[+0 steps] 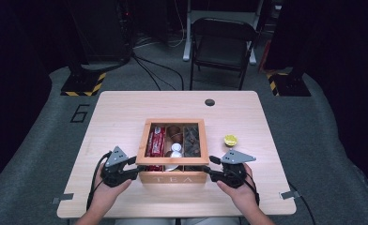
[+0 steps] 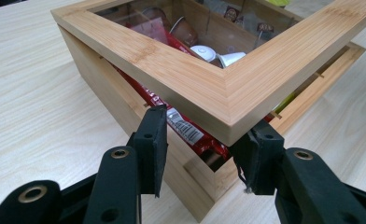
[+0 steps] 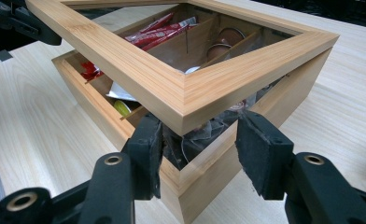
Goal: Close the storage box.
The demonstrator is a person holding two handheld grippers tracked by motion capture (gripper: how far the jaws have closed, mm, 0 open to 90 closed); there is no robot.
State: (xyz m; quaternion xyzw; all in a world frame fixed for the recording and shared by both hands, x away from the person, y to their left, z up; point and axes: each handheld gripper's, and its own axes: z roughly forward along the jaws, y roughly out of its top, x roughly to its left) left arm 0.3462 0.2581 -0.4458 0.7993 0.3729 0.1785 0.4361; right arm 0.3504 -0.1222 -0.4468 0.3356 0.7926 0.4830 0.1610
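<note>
Resting on the pale wooden surface (image 1: pixel 126 108), the bamboo tea box (image 1: pixel 172 178) has its glass-paned lid (image 2: pixel 195 79) raised. Left gripper (image 1: pixel 134 169) and right gripper (image 1: pixel 210 168) straddle its front corners, apparently grasping the lid.

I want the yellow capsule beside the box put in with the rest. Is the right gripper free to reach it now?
Probably not yet: the right gripper straddles a front corner of the raised lid. The yellow capsule itself lies unobstructed on the table.
</note>
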